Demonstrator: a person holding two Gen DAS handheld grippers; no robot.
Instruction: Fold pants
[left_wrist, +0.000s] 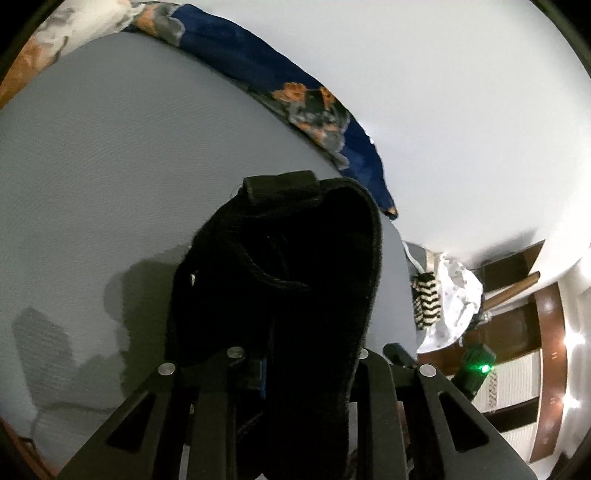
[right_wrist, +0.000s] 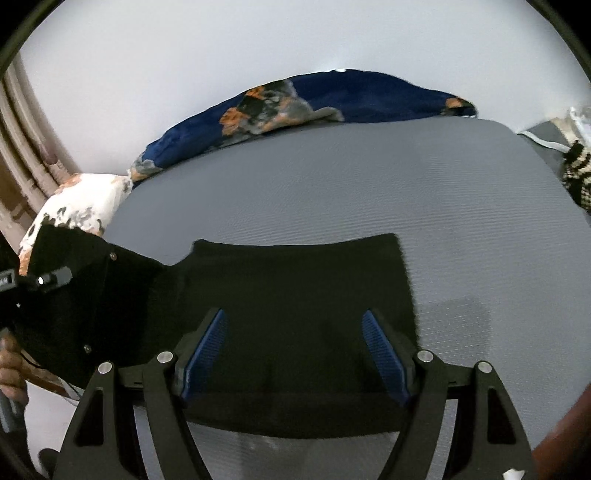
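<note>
Black pants (right_wrist: 295, 291) — soft, limp, light; left hand-held gripper (left_wrist: 295, 369) pinches the waistband, right hand-held gripper (right_wrist: 295, 350) spread wide — take the 3 o'clock hem.

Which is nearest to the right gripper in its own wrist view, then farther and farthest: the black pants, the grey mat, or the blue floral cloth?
From the right gripper:
1. black pants, directly under and between its open fingers.
2. grey mat, spread beneath and beyond the pants.
3. blue floral cloth, along the mat's far edge.
</note>
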